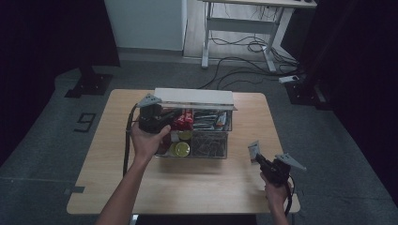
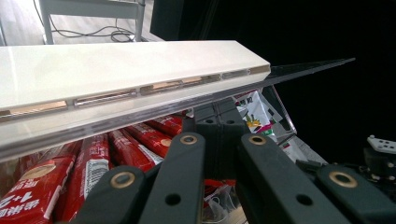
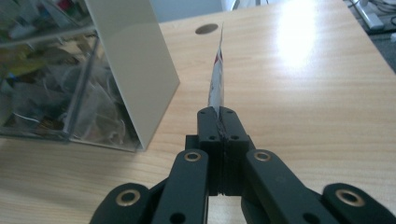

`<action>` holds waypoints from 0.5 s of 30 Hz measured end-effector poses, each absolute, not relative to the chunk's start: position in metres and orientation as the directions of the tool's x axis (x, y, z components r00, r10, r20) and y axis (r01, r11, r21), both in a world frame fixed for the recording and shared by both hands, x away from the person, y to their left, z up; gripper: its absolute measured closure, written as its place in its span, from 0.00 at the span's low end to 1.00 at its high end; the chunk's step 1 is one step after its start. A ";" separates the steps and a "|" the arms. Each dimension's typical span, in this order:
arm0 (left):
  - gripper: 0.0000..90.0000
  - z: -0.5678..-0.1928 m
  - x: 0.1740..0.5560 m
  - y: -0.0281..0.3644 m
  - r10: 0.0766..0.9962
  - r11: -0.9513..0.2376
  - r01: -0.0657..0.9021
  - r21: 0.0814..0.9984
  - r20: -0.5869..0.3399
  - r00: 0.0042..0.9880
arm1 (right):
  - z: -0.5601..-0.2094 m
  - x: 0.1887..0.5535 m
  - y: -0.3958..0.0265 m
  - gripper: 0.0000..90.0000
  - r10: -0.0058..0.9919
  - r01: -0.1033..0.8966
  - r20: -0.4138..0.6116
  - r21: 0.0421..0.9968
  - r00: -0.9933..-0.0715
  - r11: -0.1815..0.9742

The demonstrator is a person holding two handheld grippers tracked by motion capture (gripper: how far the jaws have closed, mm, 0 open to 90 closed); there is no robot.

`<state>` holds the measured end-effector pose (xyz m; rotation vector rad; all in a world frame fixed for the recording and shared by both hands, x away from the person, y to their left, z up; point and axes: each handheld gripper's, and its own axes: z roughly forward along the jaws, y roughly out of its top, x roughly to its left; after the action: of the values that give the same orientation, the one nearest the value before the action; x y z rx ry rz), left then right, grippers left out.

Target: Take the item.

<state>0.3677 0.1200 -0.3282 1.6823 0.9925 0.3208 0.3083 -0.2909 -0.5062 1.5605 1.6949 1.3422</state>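
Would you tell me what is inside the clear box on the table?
The clear box holds red snack bars, round yellow-green items and dark and silvery packets. The left gripper and its hand cover the left compartments.

We read "1+2" in white on the nearest red packet (image 2: 35,196) in the clear box (image 2: 280,109), with Chinese characters above it that we cannot make out. On the floor off the tabletop's far left corner, a tape mark (image 1: 85,122) reads like "9".
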 end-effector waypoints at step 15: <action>1.00 -0.330 0.368 0.118 0.744 -0.048 0.450 0.892 -0.269 0.612 | -0.532 0.319 -0.303 0.98 0.935 0.535 0.298 0.830 -0.193 -0.154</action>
<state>0.3681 0.1184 -0.3304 1.6856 0.9941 0.3170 0.3186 -0.3027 -0.5321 1.6606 1.7051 1.2989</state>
